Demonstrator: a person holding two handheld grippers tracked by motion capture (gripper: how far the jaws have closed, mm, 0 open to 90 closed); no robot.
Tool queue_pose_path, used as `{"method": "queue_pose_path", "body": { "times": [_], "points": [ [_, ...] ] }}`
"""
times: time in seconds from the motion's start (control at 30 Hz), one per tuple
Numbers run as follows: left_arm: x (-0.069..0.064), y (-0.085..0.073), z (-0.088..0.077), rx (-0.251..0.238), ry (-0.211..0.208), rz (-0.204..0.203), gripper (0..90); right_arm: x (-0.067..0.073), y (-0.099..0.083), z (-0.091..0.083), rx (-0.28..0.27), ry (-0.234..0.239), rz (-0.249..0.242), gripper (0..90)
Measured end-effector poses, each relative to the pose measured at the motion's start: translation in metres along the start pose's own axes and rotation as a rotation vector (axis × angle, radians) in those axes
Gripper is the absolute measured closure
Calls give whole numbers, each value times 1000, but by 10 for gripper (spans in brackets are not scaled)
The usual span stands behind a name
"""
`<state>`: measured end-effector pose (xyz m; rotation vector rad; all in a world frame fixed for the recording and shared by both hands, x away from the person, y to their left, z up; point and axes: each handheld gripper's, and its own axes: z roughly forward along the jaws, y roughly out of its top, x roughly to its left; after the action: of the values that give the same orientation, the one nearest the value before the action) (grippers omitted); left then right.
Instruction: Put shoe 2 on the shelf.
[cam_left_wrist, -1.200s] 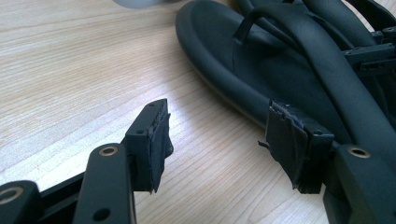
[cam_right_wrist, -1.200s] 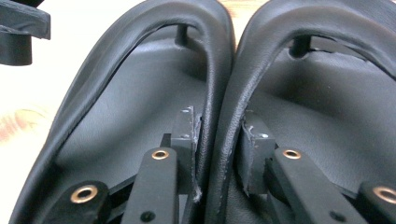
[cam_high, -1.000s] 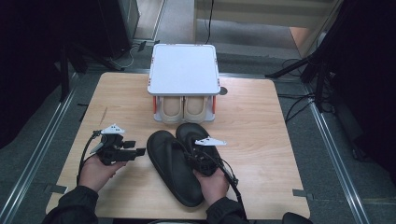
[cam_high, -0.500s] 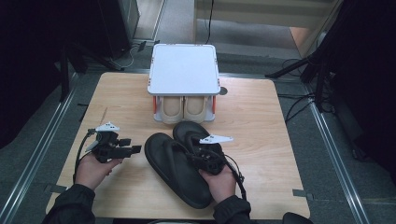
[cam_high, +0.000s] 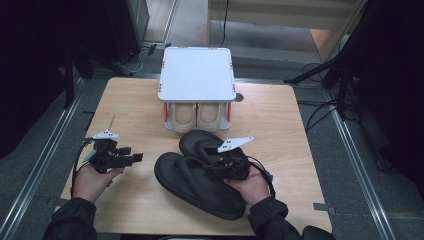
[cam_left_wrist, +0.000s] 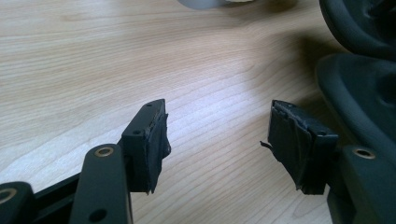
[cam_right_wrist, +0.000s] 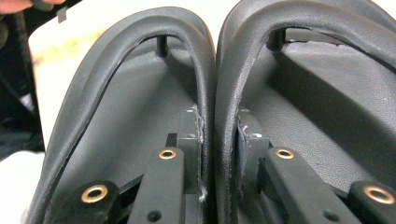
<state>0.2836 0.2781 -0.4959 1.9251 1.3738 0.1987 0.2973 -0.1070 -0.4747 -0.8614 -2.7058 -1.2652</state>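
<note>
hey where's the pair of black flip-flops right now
In the high view the black flip-flops sit at the near middle of the wooden table, just in front of the white rack, their straps pinched together by the right gripper.

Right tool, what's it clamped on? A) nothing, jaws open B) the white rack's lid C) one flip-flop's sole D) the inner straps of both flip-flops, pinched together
D: in the right gripper view the right tool has one jaw inside each strap loop, pressing the two flip-flops' adjoining straps together.
</note>
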Motion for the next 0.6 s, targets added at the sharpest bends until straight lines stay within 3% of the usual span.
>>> {"method": "queue_pose_path", "body": {
  "times": [0.13,0.3,0.6],
  "points": [
    [1,-3,-2,-2,10,-11,381,-7,7,0,27,27,-47,758],
    [3,-8,-5,-6,23,-24,380,-18,21,1,42,95,-68,758],
    [3,-16,-10,1,33,-38,377,-20,54,8,93,160,-133,757]
  ]
}}
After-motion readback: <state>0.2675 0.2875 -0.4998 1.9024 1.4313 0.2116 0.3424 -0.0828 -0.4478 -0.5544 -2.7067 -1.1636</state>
